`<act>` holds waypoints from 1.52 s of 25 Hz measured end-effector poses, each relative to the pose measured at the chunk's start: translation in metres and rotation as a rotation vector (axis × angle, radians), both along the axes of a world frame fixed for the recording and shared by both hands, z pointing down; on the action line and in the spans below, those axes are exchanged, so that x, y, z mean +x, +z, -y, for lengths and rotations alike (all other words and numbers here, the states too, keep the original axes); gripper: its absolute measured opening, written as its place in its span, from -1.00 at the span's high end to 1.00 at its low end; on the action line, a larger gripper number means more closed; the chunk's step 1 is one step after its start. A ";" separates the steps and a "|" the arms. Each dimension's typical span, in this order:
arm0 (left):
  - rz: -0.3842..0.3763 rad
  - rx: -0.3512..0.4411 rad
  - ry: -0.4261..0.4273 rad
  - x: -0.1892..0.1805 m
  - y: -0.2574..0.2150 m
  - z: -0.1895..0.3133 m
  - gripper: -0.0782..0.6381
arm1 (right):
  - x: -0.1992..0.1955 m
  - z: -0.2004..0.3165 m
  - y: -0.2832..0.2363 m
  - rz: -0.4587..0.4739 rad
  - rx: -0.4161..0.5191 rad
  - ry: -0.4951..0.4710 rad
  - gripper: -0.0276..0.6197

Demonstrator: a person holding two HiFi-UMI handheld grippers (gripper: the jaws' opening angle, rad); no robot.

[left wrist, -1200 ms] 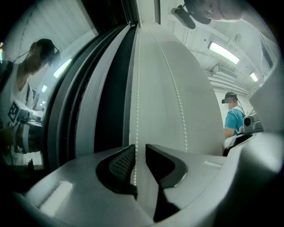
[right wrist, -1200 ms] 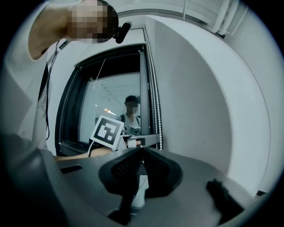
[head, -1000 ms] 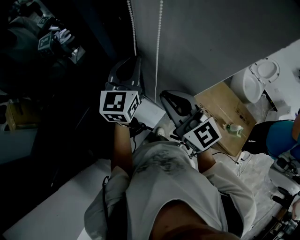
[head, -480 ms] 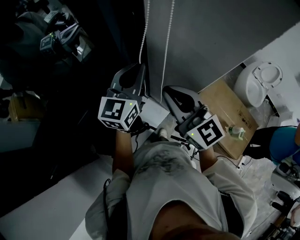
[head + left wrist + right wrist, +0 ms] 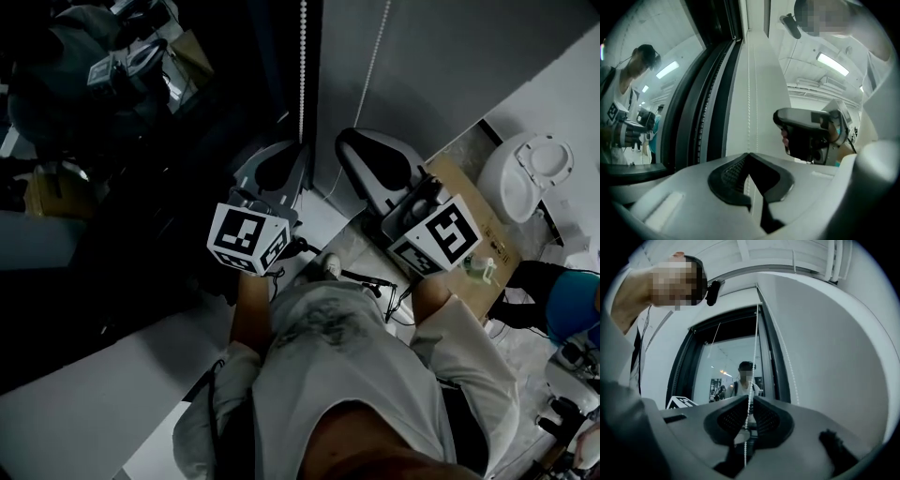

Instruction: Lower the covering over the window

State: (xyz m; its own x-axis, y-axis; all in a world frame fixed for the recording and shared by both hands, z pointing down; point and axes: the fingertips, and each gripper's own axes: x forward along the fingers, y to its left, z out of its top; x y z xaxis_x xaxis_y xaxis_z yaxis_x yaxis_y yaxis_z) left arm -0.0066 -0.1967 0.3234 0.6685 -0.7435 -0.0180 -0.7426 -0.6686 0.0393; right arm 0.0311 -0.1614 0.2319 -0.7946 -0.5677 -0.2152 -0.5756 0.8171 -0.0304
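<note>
Two white bead chain strands hang in front of the grey roller blind [image 5: 450, 47], beside the dark window [image 5: 141, 187]. The left strand [image 5: 302, 66] drops straight to my left gripper [image 5: 292, 150]. In the left gripper view that gripper [image 5: 749, 157] is shut, and the chain [image 5: 749, 93] runs down into its jaws. My right gripper [image 5: 356, 141] stands a little to the right, on the other strand [image 5: 375, 56]. It is shut [image 5: 749, 401] with the beads [image 5: 753, 348] passing between its pads and hanging out below. The left gripper view also shows the right gripper [image 5: 806, 133] close by.
On the floor to the right are a white toilet [image 5: 525, 173], a cardboard sheet [image 5: 455, 178] and a small green bottle [image 5: 483, 267]. A person in blue [image 5: 567, 300] is at the right edge. The window glass reflects me and the grippers [image 5: 122, 66].
My right gripper has risen along its strand, closer to the blind. The left gripper has shifted slightly sideways by its strand. Both have stayed shut.
</note>
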 end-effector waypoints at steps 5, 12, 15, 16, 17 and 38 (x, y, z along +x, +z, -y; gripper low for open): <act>0.030 0.009 0.016 0.000 0.002 -0.023 0.76 | -0.015 -0.002 -0.013 -0.039 0.022 -0.016 0.63; 0.063 0.006 0.055 0.006 0.009 -0.049 0.76 | -0.034 -0.006 -0.040 -0.013 0.054 -0.058 0.59; 0.059 0.005 0.067 0.008 0.012 -0.053 0.76 | -0.042 -0.009 -0.045 -0.005 0.062 -0.074 0.59; 0.056 0.003 0.070 0.009 0.013 -0.054 0.76 | -0.044 -0.010 -0.046 -0.006 0.067 -0.074 0.59; 0.053 0.002 0.073 0.009 0.014 -0.055 0.76 | -0.045 -0.011 -0.047 -0.006 0.071 -0.073 0.59; 0.050 -0.112 0.069 0.004 0.066 -0.055 0.76 | -0.054 -0.005 -0.005 -0.111 0.012 -0.015 0.84</act>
